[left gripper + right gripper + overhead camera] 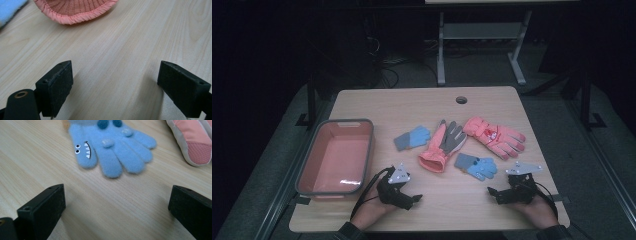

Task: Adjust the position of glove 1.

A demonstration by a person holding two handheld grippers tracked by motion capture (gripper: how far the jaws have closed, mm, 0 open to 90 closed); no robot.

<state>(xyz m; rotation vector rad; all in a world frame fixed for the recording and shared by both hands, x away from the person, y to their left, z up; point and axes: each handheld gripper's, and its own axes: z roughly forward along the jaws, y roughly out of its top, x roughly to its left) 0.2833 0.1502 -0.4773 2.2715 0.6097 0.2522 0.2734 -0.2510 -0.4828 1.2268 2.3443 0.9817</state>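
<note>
Both claws rest low at the near edge of the bench (492,200), each with its jaws spread wide and nothing between them. The left claw (408,199) sits just right of the pink bin (368,150) and looks toward the ribbed cuff of the salmon glove with a grey palm (441,145). The right claw (494,195) faces the small blue glove with a toothy face (477,166), which lies flat just beyond it, fingers toward the jaws.

The likely trouble is the thinness of that blue knit: jaws coming down flat may slide over it or nip only fluff, so it slips free on the lift. Its neighbours are close too; the pink ski glove (494,136) lies just to its right, and a wide bite could drag that along. A second blue glove (413,137) lies farther left, nearer the bin.

The bin holds nothing; all four gloves are on the bench.
</note>
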